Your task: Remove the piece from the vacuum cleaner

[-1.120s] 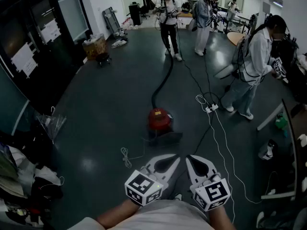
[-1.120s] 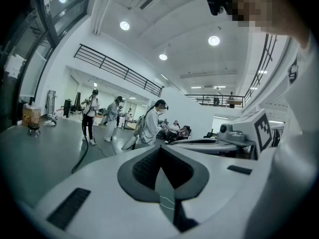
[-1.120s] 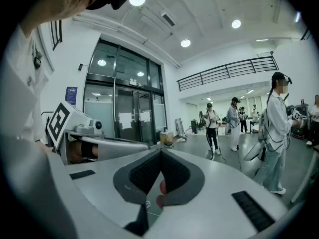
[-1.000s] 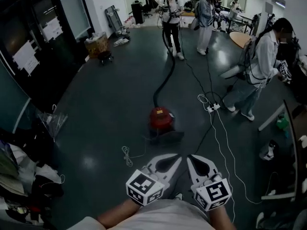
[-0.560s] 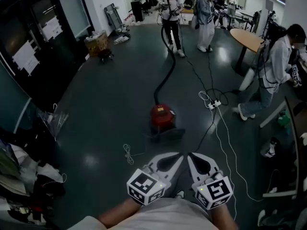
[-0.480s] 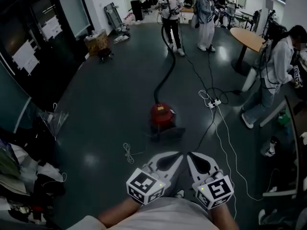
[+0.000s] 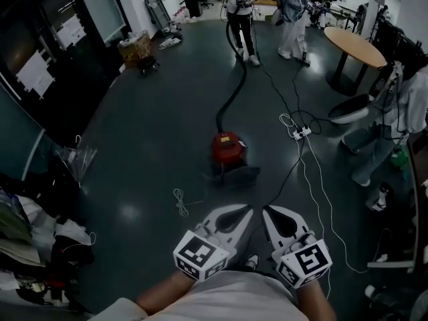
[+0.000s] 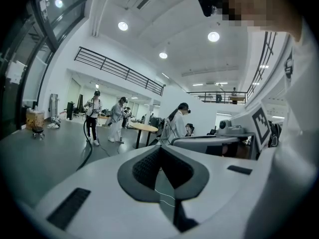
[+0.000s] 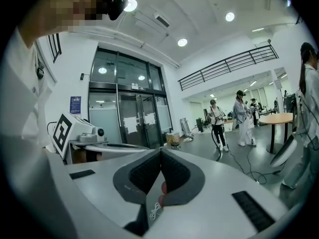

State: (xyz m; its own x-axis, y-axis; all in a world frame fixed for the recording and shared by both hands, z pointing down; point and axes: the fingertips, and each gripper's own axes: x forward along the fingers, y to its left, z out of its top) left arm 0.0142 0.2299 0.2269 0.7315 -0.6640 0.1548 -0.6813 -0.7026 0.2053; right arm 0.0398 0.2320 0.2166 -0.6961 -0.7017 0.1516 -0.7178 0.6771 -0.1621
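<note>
The red vacuum cleaner [image 7: 227,150] stands on the dark floor [image 7: 147,146], well ahead of both grippers and untouched by either. Its black hose [image 7: 235,89] runs away from it toward a person in dark trousers [image 7: 239,9] at the far end of the room. A flat dark part [image 7: 235,176] lies against its near side. A coiled white cord [image 7: 180,202] lies on the floor to its left, and a power strip [image 7: 300,133] with trailing cables to its right.

The left gripper [image 7: 248,210] and the right gripper [image 7: 267,211] are held low, side by side in front of the person's body, tips angled toward each other and pointing at the vacuum cleaner. Each gripper's own view shows its pads pressed together with nothing between them: left gripper [image 8: 160,149], right gripper [image 9: 160,151].

Compared with a second ago, the grippers keep the same clenched, paired pose. The vacuum cleaner now sits slightly higher in the head view, and the person in white [image 7: 409,102] has moved to the right edge.
</note>
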